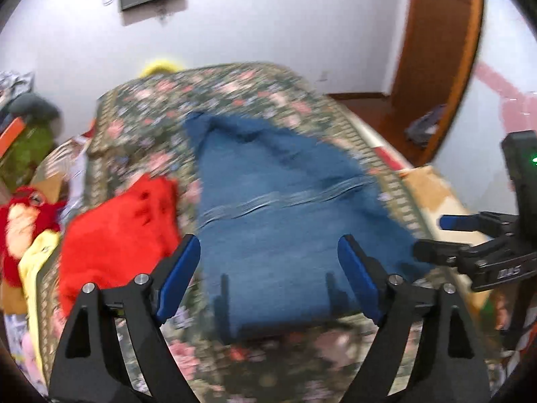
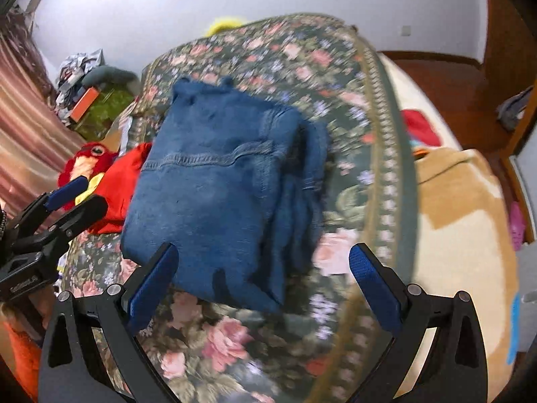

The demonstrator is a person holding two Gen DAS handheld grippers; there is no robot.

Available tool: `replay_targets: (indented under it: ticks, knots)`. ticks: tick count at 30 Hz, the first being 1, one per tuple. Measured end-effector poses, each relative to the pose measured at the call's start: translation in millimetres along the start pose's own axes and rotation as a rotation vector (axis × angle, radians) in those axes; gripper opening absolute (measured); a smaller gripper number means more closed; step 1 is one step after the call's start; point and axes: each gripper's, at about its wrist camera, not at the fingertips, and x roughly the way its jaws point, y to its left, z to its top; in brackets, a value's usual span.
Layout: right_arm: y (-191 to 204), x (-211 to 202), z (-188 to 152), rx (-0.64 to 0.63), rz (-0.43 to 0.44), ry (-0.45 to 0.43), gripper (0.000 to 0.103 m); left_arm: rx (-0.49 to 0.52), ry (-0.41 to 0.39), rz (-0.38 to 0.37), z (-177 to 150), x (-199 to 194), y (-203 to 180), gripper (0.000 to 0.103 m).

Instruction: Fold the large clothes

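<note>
Folded blue jeans [image 1: 275, 215] lie on a floral bedspread [image 1: 188, 100]; they also show in the right wrist view [image 2: 214, 184] as a thick folded bundle. My left gripper [image 1: 268, 255] is open and empty, held just above the near edge of the jeans. My right gripper [image 2: 263, 262] is open and empty, over the near right corner of the jeans. The right gripper also shows at the right of the left wrist view [image 1: 433, 238], and the left gripper at the left of the right wrist view [image 2: 80, 194].
A red garment [image 1: 124, 228] lies on the bed left of the jeans, beside a red plush toy [image 1: 23, 221]. A tan and cream blanket [image 2: 459, 221] lies right of the bedspread [image 2: 261, 336]. Clutter and a green bag [image 2: 100, 110] sit at the far left. A wooden door frame [image 1: 439, 60] stands right.
</note>
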Motion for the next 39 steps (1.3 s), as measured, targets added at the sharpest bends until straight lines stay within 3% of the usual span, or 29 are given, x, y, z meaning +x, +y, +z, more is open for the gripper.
replay_targets:
  ticks: [4,7,12,14,16,20,26,32,35,39]
  knots:
    - [-3,32,1,0.034,0.024,0.065,0.101,-0.067,0.098,0.025,-24,28,30,0.083]
    - [-11,48,3,0.078,0.051,0.082,0.101,-0.110,0.173,0.003,-44,51,40,0.085]
    - [-12,55,8,0.105,0.067,0.064,0.068,-0.181,0.180,-0.025,-65,66,42,0.094]
    - [-8,50,11,0.079,0.035,0.034,0.046,-0.178,0.178,-0.023,-65,66,41,0.094]
    - [-5,41,14,0.057,0.026,0.015,0.031,-0.160,0.178,-0.013,-61,63,38,0.094]
    - [-4,27,20,0.015,0.042,-0.024,0.024,-0.089,0.154,0.011,-48,54,26,0.094]
    - [-12,31,22,-0.011,0.006,-0.032,0.023,-0.024,0.136,0.026,-47,51,6,0.094]
    - [-23,39,10,-0.042,-0.034,-0.019,0.029,-0.061,0.162,0.007,-55,63,7,0.095]
    - [-27,33,7,-0.049,-0.078,-0.027,0.053,-0.082,0.168,-0.002,-58,61,10,0.095]
    - [-32,23,3,-0.065,-0.094,-0.014,0.067,-0.059,0.170,0.014,-59,52,10,0.095]
